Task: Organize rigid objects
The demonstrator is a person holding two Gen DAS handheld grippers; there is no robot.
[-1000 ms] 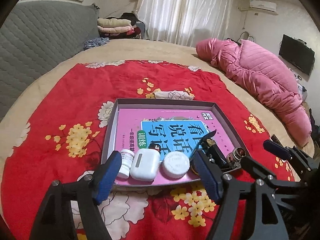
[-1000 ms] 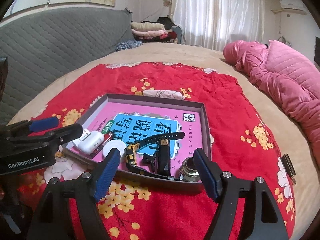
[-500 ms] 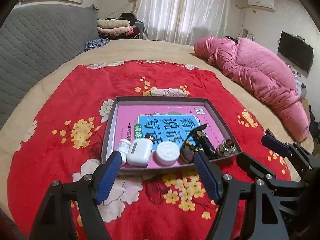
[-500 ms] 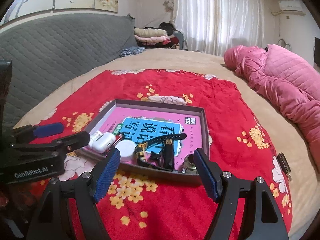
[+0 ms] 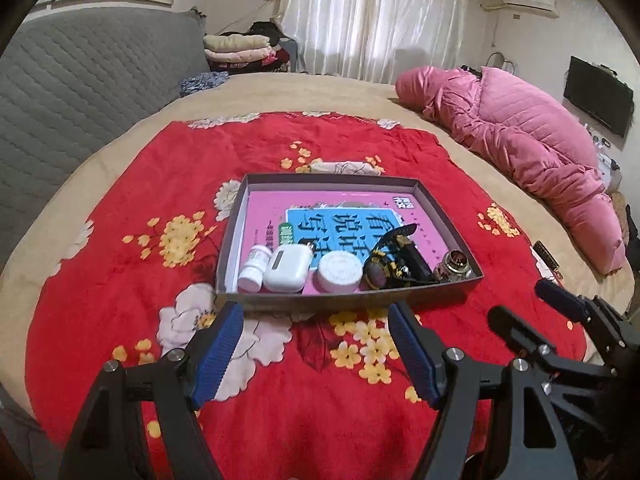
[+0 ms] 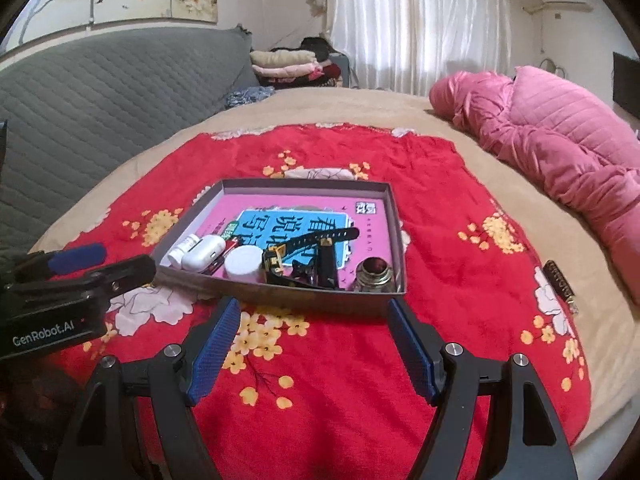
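- Red floral blanket (image 5: 120, 216) covers a bed, with a grey quilted headboard and white curtains behind.
- Nearest, the left gripper (image 5: 316, 354) hangs over the blanket short of the box, jaws spread wide and empty; the right gripper (image 6: 312, 350) does the same beside it.
- Just beyond sits the grey box (image 5: 230, 236), holding a pink book (image 5: 272, 216); along its near wall lie a pill bottle (image 5: 253, 267), white earbud case (image 5: 287, 268), round white jar (image 5: 339, 271), watch (image 5: 394, 258) and small metal jar (image 5: 454, 266).
- Farther right, a small dark object (image 6: 560, 280) lies alone on the blanket, well apart from the box.
- Sorting looks nearly finished; I judge the next move is the right gripper reaching that stray piece, if it belongs.
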